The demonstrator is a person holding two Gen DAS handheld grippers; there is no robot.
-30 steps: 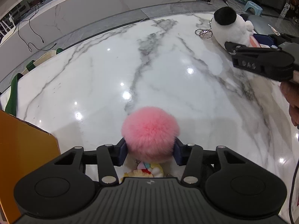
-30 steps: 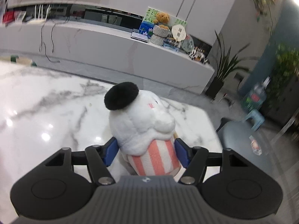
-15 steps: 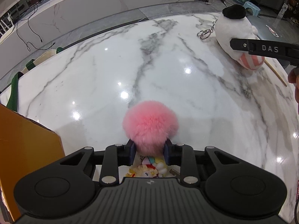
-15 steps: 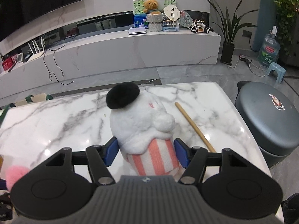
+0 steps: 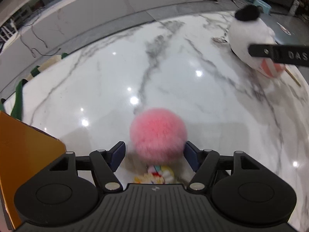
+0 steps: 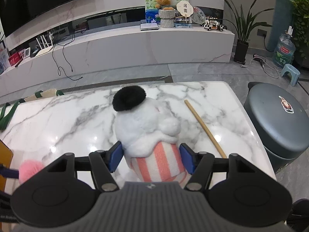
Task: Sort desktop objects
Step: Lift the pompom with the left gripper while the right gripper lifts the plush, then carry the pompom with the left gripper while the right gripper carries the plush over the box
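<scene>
On the marble table (image 5: 173, 73): left gripper (image 5: 154, 154) jaws spread, pink pompom (image 5: 158, 135) between the pads, gap on its left side, resting on the tabletop. Right gripper (image 6: 150, 156) jaws spread beside a striped plush toy (image 6: 146, 133); contact unclear. Wooden stick (image 6: 204, 129) lies just right.

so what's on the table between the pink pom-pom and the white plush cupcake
Nothing: in the left wrist view, only bare marble table lies between the pink pom-pom and the white plush cupcake.
</scene>
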